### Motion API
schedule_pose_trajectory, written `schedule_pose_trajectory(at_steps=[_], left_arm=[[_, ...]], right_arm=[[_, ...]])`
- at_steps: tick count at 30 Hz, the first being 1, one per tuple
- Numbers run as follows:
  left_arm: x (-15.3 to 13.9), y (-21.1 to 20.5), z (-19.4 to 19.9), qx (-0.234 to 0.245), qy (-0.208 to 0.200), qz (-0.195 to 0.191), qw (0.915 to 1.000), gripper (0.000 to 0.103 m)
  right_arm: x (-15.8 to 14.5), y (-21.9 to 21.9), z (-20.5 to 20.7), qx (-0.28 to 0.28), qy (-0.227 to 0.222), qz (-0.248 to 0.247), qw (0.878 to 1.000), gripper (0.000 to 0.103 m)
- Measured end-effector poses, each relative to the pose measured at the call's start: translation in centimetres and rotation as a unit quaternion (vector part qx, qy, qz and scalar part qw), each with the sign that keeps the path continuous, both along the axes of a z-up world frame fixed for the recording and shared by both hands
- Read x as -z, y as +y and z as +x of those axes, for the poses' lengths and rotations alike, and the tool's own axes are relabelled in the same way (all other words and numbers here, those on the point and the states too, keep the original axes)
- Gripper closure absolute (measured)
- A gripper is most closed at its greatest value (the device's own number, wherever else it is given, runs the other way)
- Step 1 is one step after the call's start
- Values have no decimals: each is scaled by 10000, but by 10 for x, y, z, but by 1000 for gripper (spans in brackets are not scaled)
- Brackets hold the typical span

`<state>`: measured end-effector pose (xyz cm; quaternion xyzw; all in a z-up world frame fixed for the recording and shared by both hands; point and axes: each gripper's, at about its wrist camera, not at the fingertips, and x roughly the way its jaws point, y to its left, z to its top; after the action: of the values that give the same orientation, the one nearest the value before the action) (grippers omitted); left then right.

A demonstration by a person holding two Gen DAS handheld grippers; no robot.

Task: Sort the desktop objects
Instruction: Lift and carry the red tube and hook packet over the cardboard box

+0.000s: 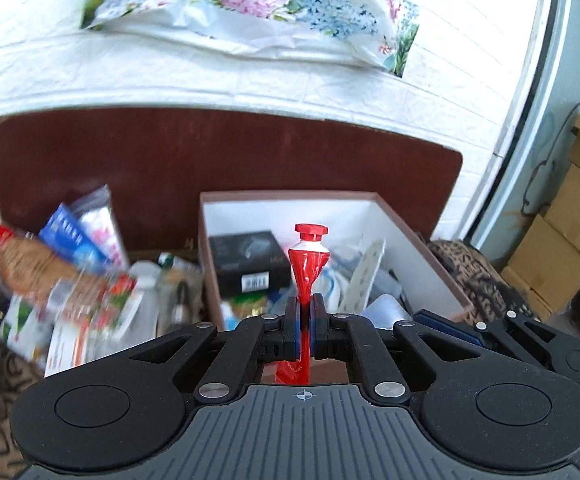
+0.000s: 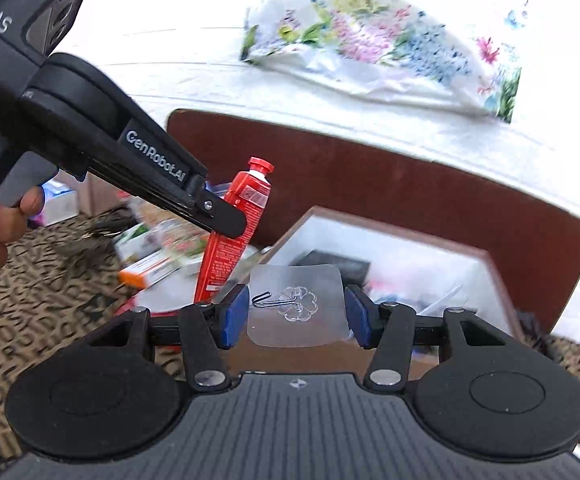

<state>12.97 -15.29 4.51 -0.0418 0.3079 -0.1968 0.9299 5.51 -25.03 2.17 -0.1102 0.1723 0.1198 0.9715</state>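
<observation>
My left gripper [image 1: 305, 322] is shut on a red tube [image 1: 305, 272] with a red cap, held upright above the near edge of a white-lined box [image 1: 422, 248]. The same red tube [image 2: 231, 236] shows in the right wrist view, clamped by the left gripper's fingers [image 2: 221, 216]. My right gripper [image 2: 296, 316] is shut on a clear square adhesive hook [image 2: 298, 306] with a wire hook, held flat between the blue pads [image 2: 233, 316] above the box's [image 2: 486, 280] near corner. The box holds a black carton [image 1: 245, 262] and several pale items.
A blurred pile of packets and cartons [image 1: 69, 276] lies left of the box on the patterned cloth [image 2: 49, 292]. A brown board [image 1: 209, 152] stands behind. A floral bag [image 1: 257, 4] lies on the white surface beyond. Cardboard boxes [image 1: 570, 220] stack at the right.
</observation>
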Motion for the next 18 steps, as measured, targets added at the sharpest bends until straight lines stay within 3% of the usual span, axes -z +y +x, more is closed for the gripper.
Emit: schedule_pose_trajectory(at_steps=[5, 12, 18], left_arm=[[3, -18, 47, 26, 162, 0, 9999, 103], [43, -42, 104, -19, 694, 472, 9965, 103], [70, -46, 128, -49, 967, 571, 9937, 103]], right_arm=[[-2, -17, 34, 238, -33, 27, 9997, 45], [10, -34, 82, 460, 155, -46, 9988, 45], [32, -34, 107, 392, 458, -73, 9982, 45]])
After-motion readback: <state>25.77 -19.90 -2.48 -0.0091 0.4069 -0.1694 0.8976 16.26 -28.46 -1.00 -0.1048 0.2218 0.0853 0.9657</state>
